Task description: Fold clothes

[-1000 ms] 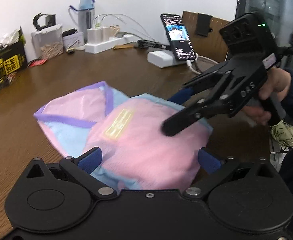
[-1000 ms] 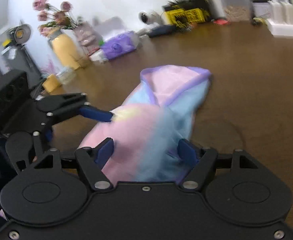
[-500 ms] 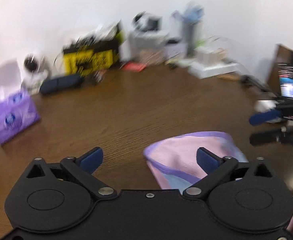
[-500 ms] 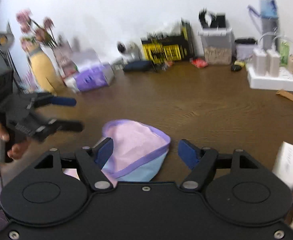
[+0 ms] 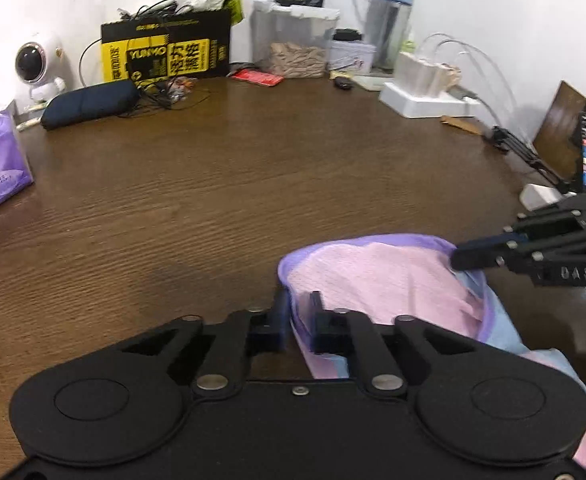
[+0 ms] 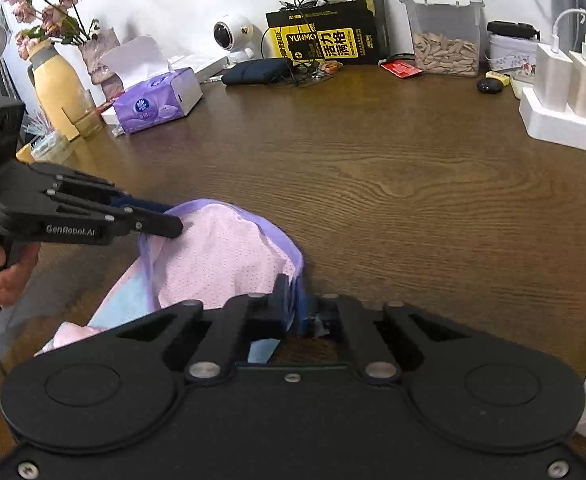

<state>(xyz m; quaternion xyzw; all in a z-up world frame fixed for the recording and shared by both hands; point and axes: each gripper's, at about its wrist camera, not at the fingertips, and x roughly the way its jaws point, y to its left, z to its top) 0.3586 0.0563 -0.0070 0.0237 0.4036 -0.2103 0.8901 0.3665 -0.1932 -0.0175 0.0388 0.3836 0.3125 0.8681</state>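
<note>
Pinching the garment's (image 5: 385,276) purple hem at two corners, left tongs (image 5: 300,312) and right tongs (image 6: 293,300) hold it low-centre above the worktop (image 5: 213,184), probably to spread it for folding.

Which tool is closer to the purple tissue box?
Left. The left tool, pinching the pink garment, sits on the side toward the purple tissue box. The right tool grips the garment's other edge, farther away.

Office desk: wooden table (image 5: 221,184), chargers (image 6: 565,80), tissue box (image 6: 157,100).
</note>
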